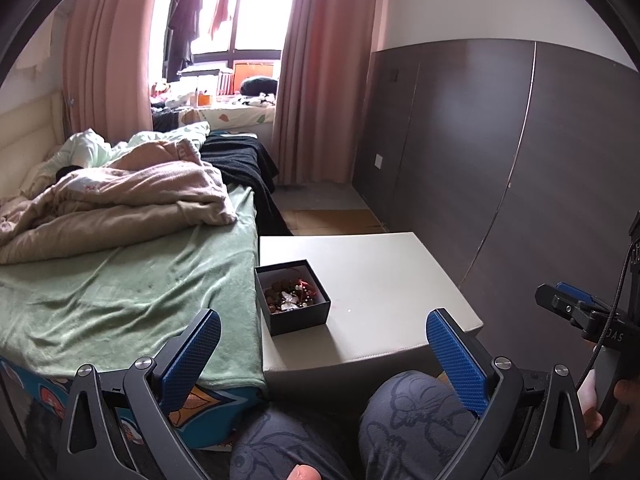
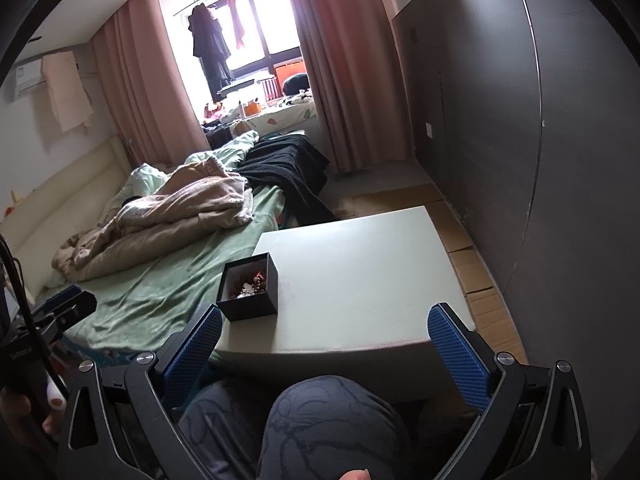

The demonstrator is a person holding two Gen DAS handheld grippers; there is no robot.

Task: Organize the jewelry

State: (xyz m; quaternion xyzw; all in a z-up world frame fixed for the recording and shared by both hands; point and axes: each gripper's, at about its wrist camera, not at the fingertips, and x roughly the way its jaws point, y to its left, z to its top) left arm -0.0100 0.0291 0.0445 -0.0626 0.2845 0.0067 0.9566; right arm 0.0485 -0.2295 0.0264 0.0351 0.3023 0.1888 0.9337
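A small open black box stands on the left side of a low white table, next to the bed. It holds a heap of jewelry: brown and red beads, pearls and a clear piece. The box also shows in the right wrist view with the jewelry inside. My left gripper is open and empty, held back from the table's near edge above my knees. My right gripper is open and empty, likewise short of the table.
A bed with a green sheet, rumpled beige blankets and a black throw lies to the left of the table. A dark panelled wall runs along the right. Cardboard covers the floor by it. My knees sit under the grippers.
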